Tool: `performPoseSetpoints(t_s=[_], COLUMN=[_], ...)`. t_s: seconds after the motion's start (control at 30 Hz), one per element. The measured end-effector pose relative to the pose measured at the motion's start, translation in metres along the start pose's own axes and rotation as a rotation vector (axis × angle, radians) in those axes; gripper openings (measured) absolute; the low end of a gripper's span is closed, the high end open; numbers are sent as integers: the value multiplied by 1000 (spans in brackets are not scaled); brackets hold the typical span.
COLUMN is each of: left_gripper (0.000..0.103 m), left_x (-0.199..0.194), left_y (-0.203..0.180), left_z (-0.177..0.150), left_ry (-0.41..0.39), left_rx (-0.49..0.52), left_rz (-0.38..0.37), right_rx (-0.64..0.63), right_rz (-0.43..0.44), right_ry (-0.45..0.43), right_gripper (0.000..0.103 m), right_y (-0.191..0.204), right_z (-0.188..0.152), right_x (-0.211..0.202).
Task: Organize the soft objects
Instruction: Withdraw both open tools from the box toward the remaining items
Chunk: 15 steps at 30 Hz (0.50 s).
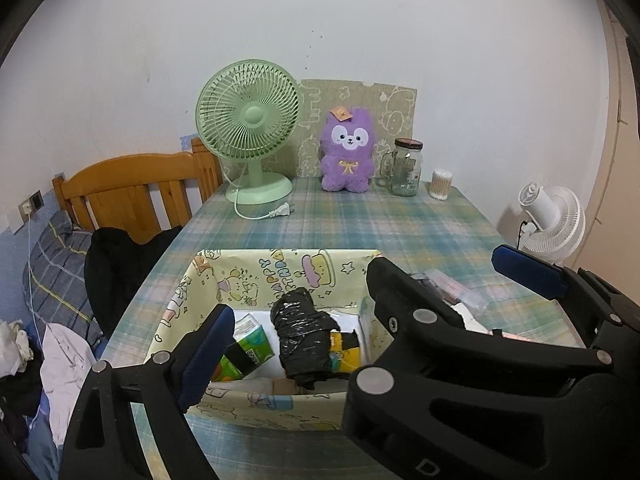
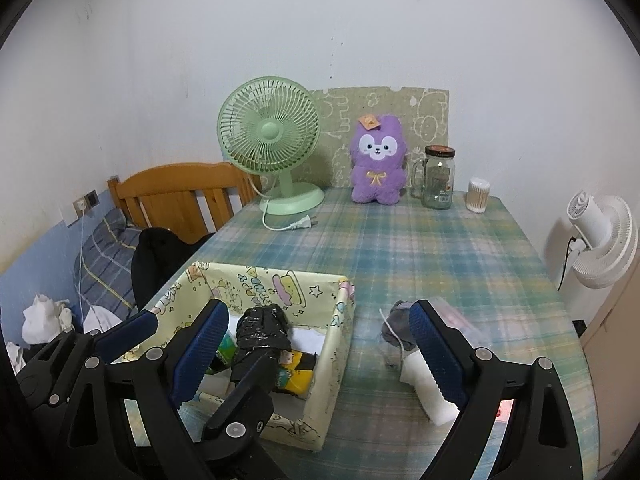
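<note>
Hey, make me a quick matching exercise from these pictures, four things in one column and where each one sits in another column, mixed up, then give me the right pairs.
Things:
1. green fan
2. black plastic bundle
3. glass jar
4. white fan

Places:
A. inside the yellow box
B. off the table's right edge, by the wall
C. back left of the table, cord unplugged
D. between the purple plush and the cotton swab tub

Pairs: 1-C, 2-A, 3-D, 4-B
</note>
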<state>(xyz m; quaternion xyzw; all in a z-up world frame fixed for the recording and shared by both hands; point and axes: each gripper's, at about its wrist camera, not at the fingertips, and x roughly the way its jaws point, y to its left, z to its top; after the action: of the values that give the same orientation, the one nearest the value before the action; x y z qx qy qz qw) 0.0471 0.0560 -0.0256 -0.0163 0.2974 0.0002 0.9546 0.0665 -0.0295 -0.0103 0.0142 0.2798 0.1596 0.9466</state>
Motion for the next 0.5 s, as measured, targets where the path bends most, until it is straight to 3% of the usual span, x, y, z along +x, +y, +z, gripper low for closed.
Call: performPoseSetpoints(t_s=[0.5], left_gripper=[99], left_x=[-21], left_y=[-33], left_z=[8], left_ry=[-40], left_rx=[-18], left_rz=[8], right_rx=[4], right_rz=[-24], right_ry=[-73], right_gripper=[102], right_y=[-29], right_z=[10], right_x=[-38])
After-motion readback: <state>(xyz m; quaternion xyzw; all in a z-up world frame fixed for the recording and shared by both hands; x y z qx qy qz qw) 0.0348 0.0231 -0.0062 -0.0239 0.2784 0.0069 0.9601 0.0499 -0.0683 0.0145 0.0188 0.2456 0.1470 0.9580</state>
